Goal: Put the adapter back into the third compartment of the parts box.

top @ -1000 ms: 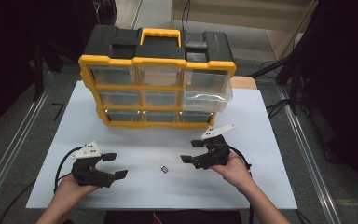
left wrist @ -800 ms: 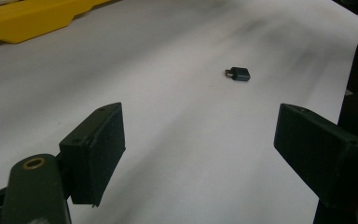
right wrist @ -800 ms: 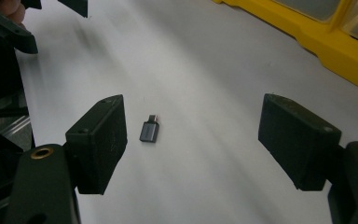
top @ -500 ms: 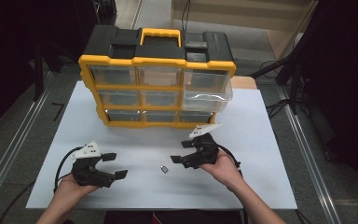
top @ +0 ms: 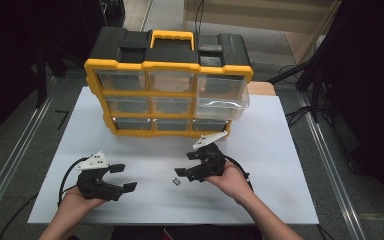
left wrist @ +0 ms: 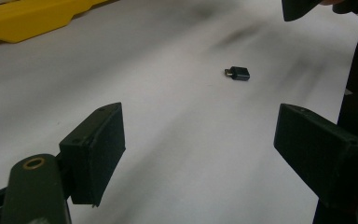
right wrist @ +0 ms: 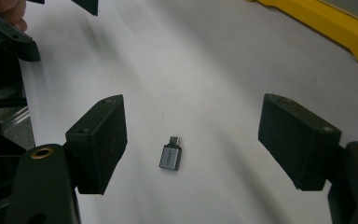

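Note:
A small grey adapter plug (top: 177,181) lies flat on the white mat (top: 280,165), between the two hands. My right gripper (top: 186,163) is open just right of it and tilted down at it. In the right gripper view the adapter (right wrist: 170,156) lies between and slightly ahead of the wide-apart jaws of the right gripper (right wrist: 193,140), touching neither. My left gripper (top: 123,177) is open at the front left with nothing in it. From the left gripper (left wrist: 198,140) the adapter (left wrist: 238,73) lies well ahead.
A yellow and black drawer organiser (top: 167,85) stands at the back of the mat, with rows of clear drawers. Its middle-right drawer (top: 222,106) is pulled out. Metal rails run along both sides of the table. Cables trail from both grippers.
My right gripper has moved left and a little forward, closing in on the adapter. The left gripper and the adapter have stayed put.

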A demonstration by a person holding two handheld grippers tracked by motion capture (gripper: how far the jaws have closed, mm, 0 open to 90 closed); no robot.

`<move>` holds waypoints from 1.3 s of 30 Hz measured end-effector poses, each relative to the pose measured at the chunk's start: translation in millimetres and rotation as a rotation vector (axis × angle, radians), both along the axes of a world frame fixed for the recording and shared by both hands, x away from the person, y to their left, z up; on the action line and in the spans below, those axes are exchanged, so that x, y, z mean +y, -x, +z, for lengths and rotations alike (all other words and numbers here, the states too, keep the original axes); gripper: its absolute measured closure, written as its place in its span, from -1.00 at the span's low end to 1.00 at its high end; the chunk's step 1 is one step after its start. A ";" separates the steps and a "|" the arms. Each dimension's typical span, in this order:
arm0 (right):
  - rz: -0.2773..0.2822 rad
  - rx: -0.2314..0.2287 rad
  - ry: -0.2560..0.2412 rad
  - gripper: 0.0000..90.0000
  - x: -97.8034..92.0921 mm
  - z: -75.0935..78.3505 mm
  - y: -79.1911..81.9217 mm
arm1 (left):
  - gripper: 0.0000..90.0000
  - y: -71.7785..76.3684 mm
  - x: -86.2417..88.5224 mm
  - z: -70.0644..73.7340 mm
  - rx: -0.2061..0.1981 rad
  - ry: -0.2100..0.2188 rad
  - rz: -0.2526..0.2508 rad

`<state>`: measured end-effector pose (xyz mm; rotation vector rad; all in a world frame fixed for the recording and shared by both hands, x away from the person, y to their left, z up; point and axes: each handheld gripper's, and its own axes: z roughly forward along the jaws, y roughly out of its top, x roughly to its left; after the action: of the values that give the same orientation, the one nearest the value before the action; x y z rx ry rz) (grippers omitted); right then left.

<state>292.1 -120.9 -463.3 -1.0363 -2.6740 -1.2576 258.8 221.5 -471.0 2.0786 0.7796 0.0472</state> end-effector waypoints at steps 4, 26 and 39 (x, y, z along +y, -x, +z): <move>0.004 0.002 -0.007 -0.52 2.5 -0.7 0.2 | -0.61 0.3 0.0 0.1 -0.001 0.002 -0.002; 0.005 0.025 0.026 -0.50 11.6 -12.4 3.8 | -0.61 0.1 -0.4 -0.2 -0.001 -0.003 -0.003; 0.015 0.047 0.063 -0.46 20.1 -24.0 7.1 | -0.61 0.3 -0.4 -0.2 -0.001 -0.004 -0.003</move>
<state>285.0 -100.8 -487.3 -1.0369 -2.6971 -1.1393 258.5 221.1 -471.1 2.0831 0.7760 0.0477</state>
